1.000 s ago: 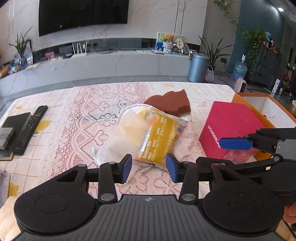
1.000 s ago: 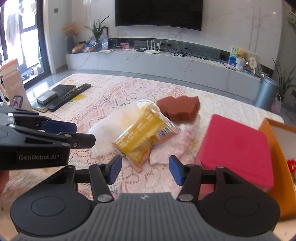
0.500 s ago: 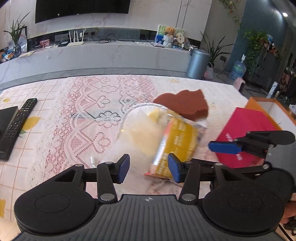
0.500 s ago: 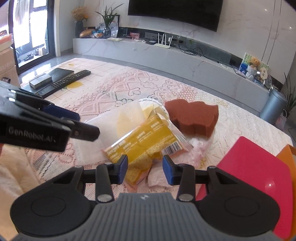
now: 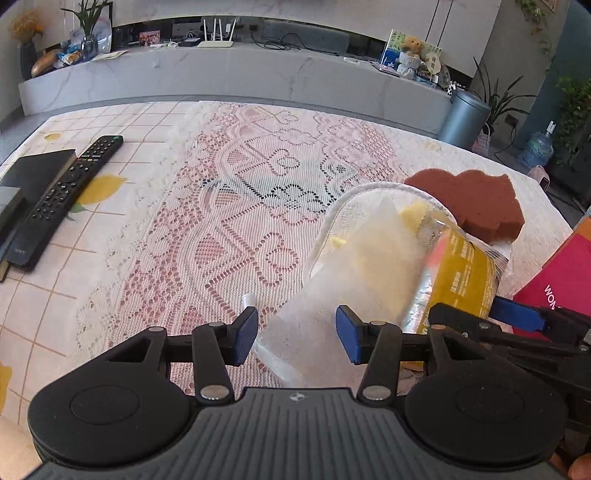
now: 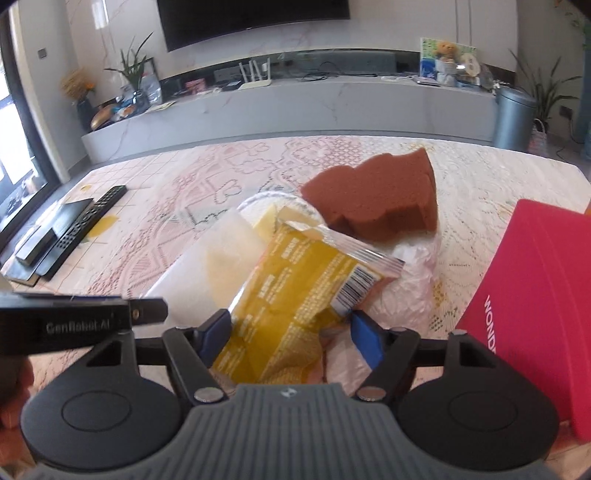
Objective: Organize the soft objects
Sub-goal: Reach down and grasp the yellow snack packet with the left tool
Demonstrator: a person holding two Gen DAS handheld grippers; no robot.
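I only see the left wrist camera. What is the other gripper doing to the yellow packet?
Observer: The right gripper is open, with one finger on each side of the yellow packet.
Child: Is anything printed on the packet's far end?
Observer: Yes, a barcode sits just below the sealed edge.
Child: Is there a telly in the room?
Observer: Yes, a television with a dark screen hangs on the wall above the long counter.
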